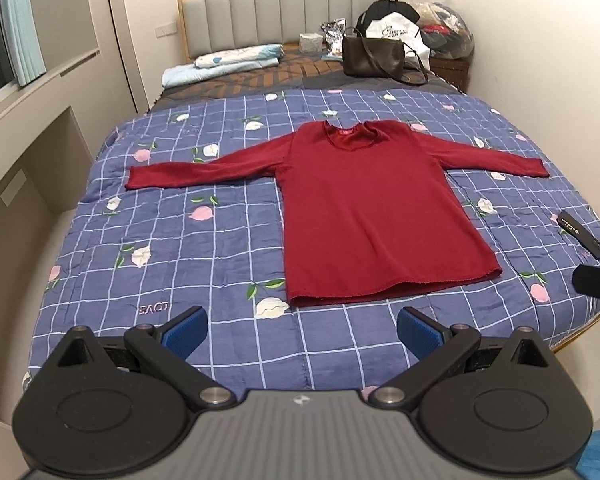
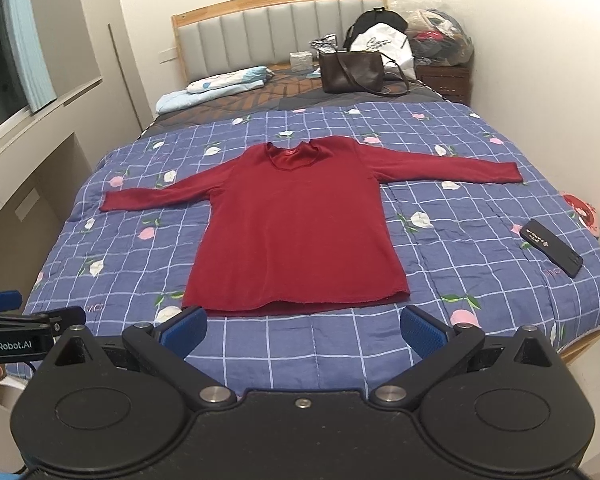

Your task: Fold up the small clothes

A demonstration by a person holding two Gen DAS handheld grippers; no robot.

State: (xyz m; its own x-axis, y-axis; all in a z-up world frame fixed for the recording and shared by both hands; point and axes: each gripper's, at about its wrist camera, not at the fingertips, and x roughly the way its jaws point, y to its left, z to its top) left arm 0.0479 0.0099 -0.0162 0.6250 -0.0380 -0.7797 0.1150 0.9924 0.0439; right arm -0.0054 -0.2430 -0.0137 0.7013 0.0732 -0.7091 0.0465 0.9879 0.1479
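Observation:
A dark red long-sleeved top (image 1: 364,208) lies flat on the blue checked quilt (image 1: 188,248), front up, both sleeves spread out sideways, collar toward the headboard. It also shows in the right wrist view (image 2: 296,232). My left gripper (image 1: 302,330) is open and empty, held above the quilt just short of the hem. My right gripper (image 2: 304,330) is open and empty, also just short of the hem. Part of the right gripper shows at the right edge of the left wrist view (image 1: 598,286).
A black phone (image 2: 550,246) lies on the quilt right of the top. A brown handbag (image 2: 352,70), bags and folded bedding (image 2: 224,82) sit near the headboard. A wall and built-in shelving run along the left of the bed. A nightstand (image 2: 444,80) stands at the far right.

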